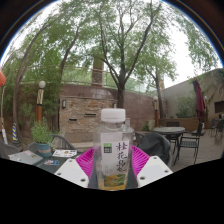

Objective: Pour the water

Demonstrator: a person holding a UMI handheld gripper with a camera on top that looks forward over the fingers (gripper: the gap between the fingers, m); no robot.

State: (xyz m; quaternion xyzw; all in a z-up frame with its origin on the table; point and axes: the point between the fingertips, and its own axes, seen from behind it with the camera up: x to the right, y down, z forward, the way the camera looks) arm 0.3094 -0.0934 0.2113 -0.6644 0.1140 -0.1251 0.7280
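Gripper (113, 168) carries a clear plastic bottle (115, 148) upright; the pink pads (86, 160) sit against its sides left and right, so the fingers read as clamped on it, with no gap visible at either side. Bottle stands between the fingers and rises above them; white cap (113, 114) is on, label with green and dark print wraps the middle. Contents: pale yellowish liquid shows low in the body below the label; the level higher up is hidden by the label, so how full it is cannot be told. Bottle appears lifted clear of any support, though its base is hidden behind the fingers. Beyond it: an outdoor patio, a table (40, 158) to the left with a potted plant (40, 134) near its far edge and some flat items on its top, too small to name. Dark chairs (155, 146) and a round table (170, 130) stand to the right, well apart from the bottle. Brick wall (85, 105) and trees (120, 40) behind. No receiving cup or glass can be made out. Judgement: step in hand is carry, before the pour. Next move calls for locating a vessel, and the cap looks closed, so it must come off before tilting.
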